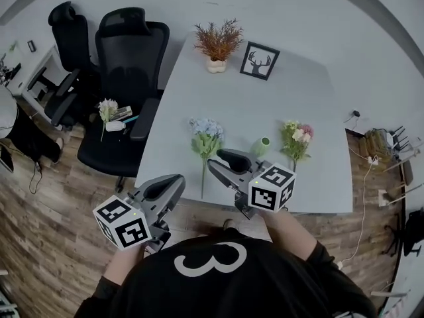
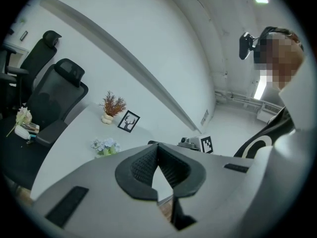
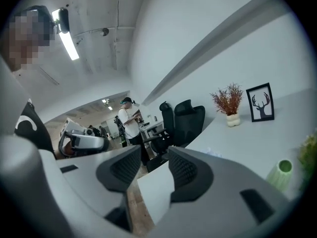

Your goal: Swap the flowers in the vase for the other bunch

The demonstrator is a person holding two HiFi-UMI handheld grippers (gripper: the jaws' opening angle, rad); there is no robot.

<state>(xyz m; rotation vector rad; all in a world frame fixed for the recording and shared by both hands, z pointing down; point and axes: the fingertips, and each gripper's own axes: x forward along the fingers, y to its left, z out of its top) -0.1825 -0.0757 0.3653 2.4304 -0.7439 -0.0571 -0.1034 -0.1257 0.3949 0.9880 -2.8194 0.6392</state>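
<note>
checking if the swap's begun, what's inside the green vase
No stems rise from the vase; its mouth looks empty. The blue bunch and pink bunch lie on the table either side of it. Deeper inside is dark and cannot be seen.

It was an office: 2 black swivel chairs [image 1: 126,52] stood beside a long white table [image 1: 278,124] on wood-look flooring [image 1: 53,237], a framed deer print [image 1: 259,61] decorated the tabletop, and a person [image 3: 130,122] stood in the open room beyond under strip lights [image 3: 68,39]
</note>
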